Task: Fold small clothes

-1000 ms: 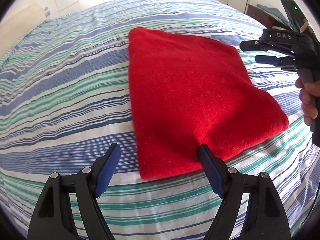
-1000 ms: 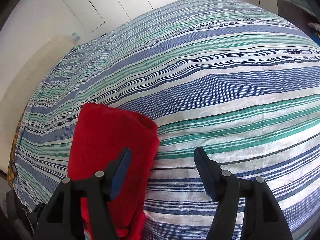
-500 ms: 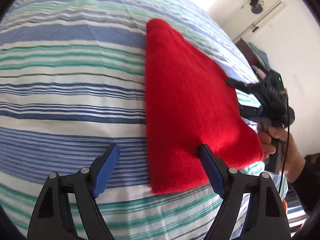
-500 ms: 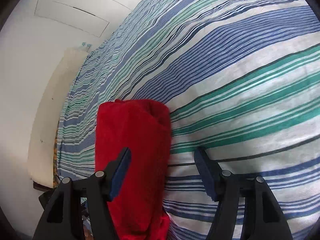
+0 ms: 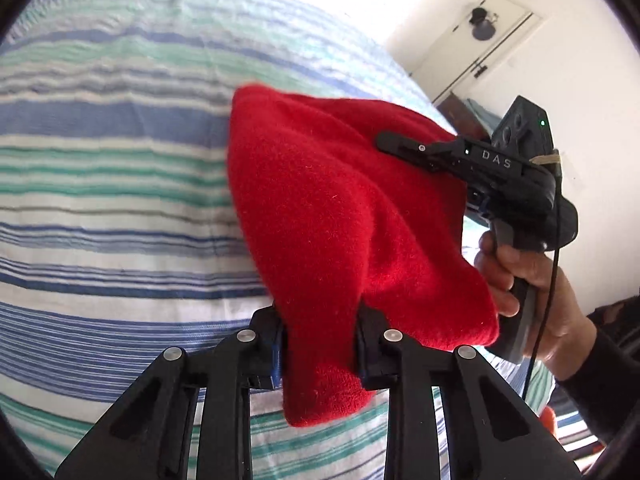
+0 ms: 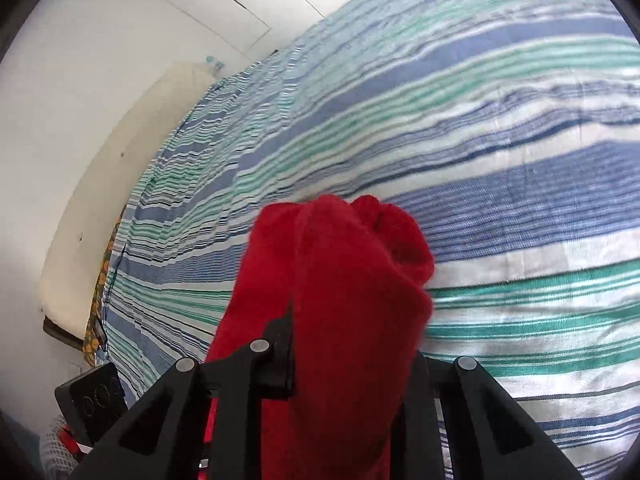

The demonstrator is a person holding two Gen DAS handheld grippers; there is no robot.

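On striped bedsheet (image 5: pixel 120 184): red garment (image 5: pixel 340 216), centre to 6 o'clock, pinched in closing left gripper (image 5: pixel 320 344) and right gripper (image 6: pixel 352 364); partly folded, further fold judged pending.

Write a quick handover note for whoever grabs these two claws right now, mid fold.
Left claw: closing on the near edge of the red cloth.
Right claw: closing on the cloth's other side.
Cloth: bunched, part-raised off the striped bedsheet, held between both claws.
Done: both edges gripped.
Left: carry the edges over to make the fold, lay it flat, release.
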